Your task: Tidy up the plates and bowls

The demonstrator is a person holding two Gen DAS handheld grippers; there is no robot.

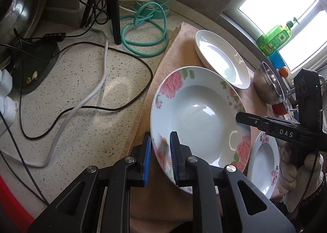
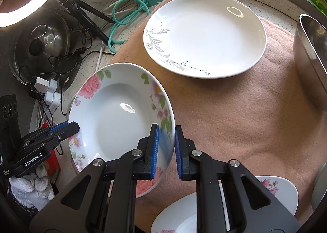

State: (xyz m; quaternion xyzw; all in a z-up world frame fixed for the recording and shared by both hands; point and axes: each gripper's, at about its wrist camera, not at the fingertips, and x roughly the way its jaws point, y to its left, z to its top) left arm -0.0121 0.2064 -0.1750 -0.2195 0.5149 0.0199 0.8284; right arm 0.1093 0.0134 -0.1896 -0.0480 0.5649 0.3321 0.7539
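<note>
Held off the pink cloth [image 2: 245,120] and tilted: a deep glazed rose-patterned plate [image 1: 196,118], glossy white in its round well, pink blooms and green leaves around the broad rim, nothing inside it. Pinched on two sides at once. Clamped at the near rim by the left hand-held gripper [image 1: 160,157], one ribbed blue pad [image 1: 147,159] outside the rim and the other over the inner face, jaws narrow around the porcelain. Gripped on the opposite edge by the right hand-held gripper [image 2: 165,151], black fingers with blue pads [image 2: 154,151] close together on either side of the rim, seen from the left view as a black bar [image 1: 265,125] reaching in over the flowered edge. Beyond, flat on the fuzzy pink cloth: a shallow white plate [image 2: 204,34], smooth and shiny, marked with grey leafy scrolls along one side, also holding nothing. Below and nearer the right hand-held gripper: a smaller flowered plate [image 2: 276,190] with purple-pink blossoms, partly hidden by the gripper body. At the cloth's far side: a round brushed-steel bowl [image 1: 267,85], contents not readable. Past it on the sill: a green dish-soap bottle [image 1: 276,38]. Left of the cloth on the speckled stone desk [image 1: 81,94]: a looped teal hose [image 1: 143,34], black and white cables [image 1: 102,65], and a dark tray [image 1: 34,63] with a few pale scraps in it.
</note>
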